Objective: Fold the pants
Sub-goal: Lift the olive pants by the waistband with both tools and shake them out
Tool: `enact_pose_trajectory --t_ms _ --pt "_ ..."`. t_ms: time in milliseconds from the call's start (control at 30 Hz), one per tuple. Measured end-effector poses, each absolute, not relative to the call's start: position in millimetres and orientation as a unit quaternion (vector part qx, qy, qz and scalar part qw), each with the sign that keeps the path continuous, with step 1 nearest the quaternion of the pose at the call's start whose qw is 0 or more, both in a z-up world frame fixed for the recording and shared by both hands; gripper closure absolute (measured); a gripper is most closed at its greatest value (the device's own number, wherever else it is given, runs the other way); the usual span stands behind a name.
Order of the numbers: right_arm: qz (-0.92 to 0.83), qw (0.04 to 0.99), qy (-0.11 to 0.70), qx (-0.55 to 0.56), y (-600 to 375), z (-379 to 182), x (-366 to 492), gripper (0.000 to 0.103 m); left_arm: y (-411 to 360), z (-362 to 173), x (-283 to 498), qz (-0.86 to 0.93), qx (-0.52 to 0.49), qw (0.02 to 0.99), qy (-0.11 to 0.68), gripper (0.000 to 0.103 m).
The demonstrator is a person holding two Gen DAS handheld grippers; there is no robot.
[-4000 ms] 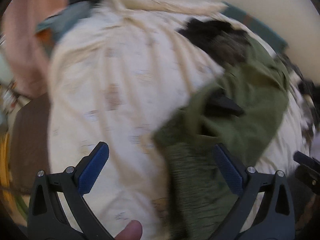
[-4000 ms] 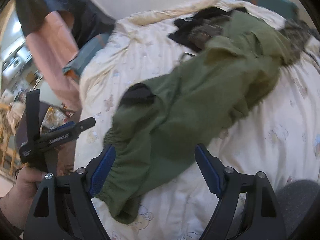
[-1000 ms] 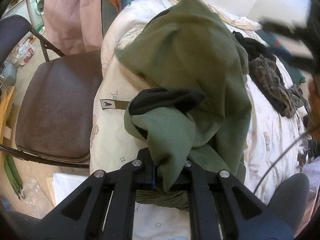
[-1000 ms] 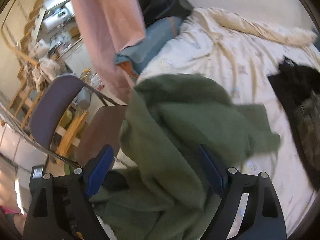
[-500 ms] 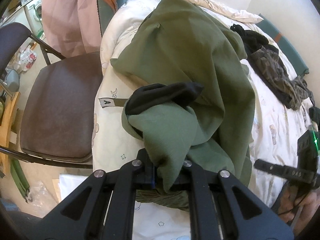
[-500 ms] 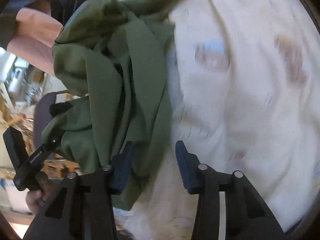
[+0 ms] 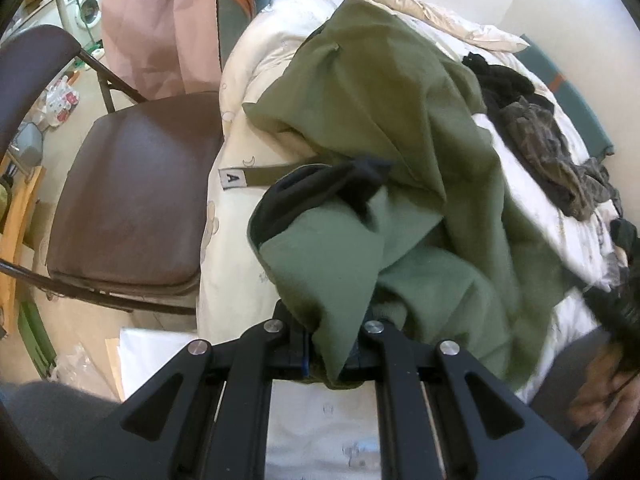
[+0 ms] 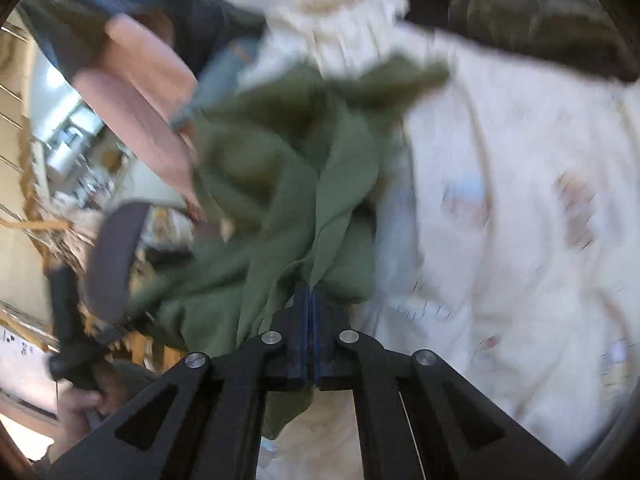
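Observation:
Olive green pants (image 7: 380, 120) lie crumpled on the white printed duvet (image 7: 240, 80), with a black lining (image 7: 320, 192) turned out near the waist. My left gripper (image 7: 332, 344) is shut on a bunch of the green cloth at the near edge of the bed. In the blurred right wrist view the pants (image 8: 280, 184) trail up and left from my right gripper (image 8: 310, 296). Its jaws are closing tight, with a thin fold of the green cloth pinched at their tips. A hand with the right gripper shows as a dark blur (image 7: 616, 312) at the left view's right edge.
A brown padded chair (image 7: 132, 200) stands against the bed's left side. A heap of dark and camouflage clothes (image 7: 540, 136) lies at the far right of the duvet (image 8: 500, 240). Pink cloth (image 7: 160, 20) hangs behind the chair. Papers lie on the floor.
The right gripper swung down to the near right part of the pants and its jaws went from wide open to closed on the cloth. The left gripper kept its grip and shifted slightly.

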State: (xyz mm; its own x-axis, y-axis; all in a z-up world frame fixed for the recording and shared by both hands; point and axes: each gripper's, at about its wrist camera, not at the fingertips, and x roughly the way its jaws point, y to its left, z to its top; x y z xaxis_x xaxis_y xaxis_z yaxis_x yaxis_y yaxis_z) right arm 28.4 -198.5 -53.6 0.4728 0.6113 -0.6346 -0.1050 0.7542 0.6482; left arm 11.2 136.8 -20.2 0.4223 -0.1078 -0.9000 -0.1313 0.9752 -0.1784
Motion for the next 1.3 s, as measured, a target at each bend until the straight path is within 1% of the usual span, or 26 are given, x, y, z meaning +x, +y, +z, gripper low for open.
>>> enact_pose_trajectory --t_ms 167,233,267,333,433,467,500,567,633,667,700,733,767,800,833,867,933,1000,1067,1167,1267,1300 --pt "0.178 0.87 0.376 0.266 -265.3 20.8 8.6 0.103 131.4 -7.6 -7.8 -0.015 -0.121 0.833 0.539 0.096" --pt "0.148 0.878 0.38 0.251 -278.0 27.1 13.2 0.103 121.1 -13.7 -7.7 -0.024 -0.12 0.829 0.545 0.096" --pt "0.136 0.879 0.389 0.239 -282.6 24.0 19.0 0.103 116.0 -18.1 -6.4 -0.023 -0.117 0.827 0.549 0.096" --pt "0.123 0.863 0.434 0.227 -276.6 -1.2 31.9 0.103 103.6 -32.7 -2.2 -0.019 -0.111 0.817 0.566 0.096" --pt "0.11 0.851 0.474 0.196 -256.3 -33.1 42.7 0.103 94.0 -51.9 2.8 -0.015 -0.106 0.803 0.586 0.093" --pt "0.109 0.839 0.496 0.194 -250.8 -50.4 47.5 0.102 94.4 -56.7 4.2 -0.011 -0.107 0.799 0.591 0.093" --pt "0.107 0.831 0.511 0.193 -250.0 -61.0 50.0 0.097 94.0 -60.4 4.9 -0.01 -0.106 0.795 0.597 0.093" --pt "0.09 0.815 0.541 0.189 -249.9 -82.6 51.3 0.097 94.8 -67.7 3.8 -0.009 -0.101 0.786 0.609 0.092" --pt "0.083 0.805 0.557 0.186 -251.0 -95.1 51.5 0.097 98.4 -68.8 1.0 -0.001 -0.096 0.783 0.614 0.086" --pt "0.078 0.805 0.559 0.185 -252.8 -94.1 49.6 0.097 100.5 -68.8 -0.6 0.001 -0.097 0.781 0.617 0.078" --pt "0.08 0.806 0.555 0.187 -256.1 -92.9 47.9 0.095 103.4 -68.0 -3.3 0.001 -0.099 0.78 0.618 0.066" --pt "0.08 0.808 0.553 0.188 -258.7 -87.0 44.6 0.092 105.7 -67.6 -5.9 0.001 -0.103 0.781 0.616 0.061" --pt "0.079 0.809 0.551 0.188 -262.4 -83.2 40.2 0.077 107.9 -66.2 -8.3 0.002 -0.107 0.783 0.613 0.053" --pt "0.083 0.808 0.551 0.193 -266.8 -80.6 35.4 0.05 108.7 -65.4 -10.9 0.004 -0.108 0.784 0.612 0.046" --pt "0.087 0.806 0.55 0.201 -271.5 -78.2 30.8 0.039 111.4 -64.4 -14.7 0.008 -0.11 0.782 0.613 0.042" --pt "0.091 0.804 0.548 0.212 -275.6 -74.5 25.5 0.032 112.2 -64.0 -17.0 0.008 -0.114 0.781 0.614 0.037" --pt "0.104 0.789 0.563 0.225 -277.2 -76.2 19.7 0.032 111.5 -64.4 -23.0 -0.004 -0.125 0.776 0.618 0.036" --pt "0.109 0.764 0.589 0.241 -270.8 -83.1 9.0 0.032 107.8 -68.5 -27.4 -0.005 -0.122 0.77 0.626 0.029" --pt "0.118 0.739 0.612 0.256 -263.4 -95.4 0.4 0.032 101.1 -79.0 -33.0 -0.008 -0.129 0.757 0.64 0.025" --pt "0.124 0.716 0.638 0.253 -245.4 -115.6 -8.5 0.032 88.7 -100.9 -36.3 -0.009 -0.138 0.736 0.663 0.025" --pt "0.127 0.703 0.654 0.25 -225.4 -134.0 -6.5 0.033 76.0 -126.6 -28.9 -0.001 -0.12 0.729 0.674 0.025" --pt "0.129 0.698 0.661 0.244 -219.8 -140.6 -5.0 0.04 74.2 -135.0 -24.2 0.004 -0.125 0.726 0.677 0.028"
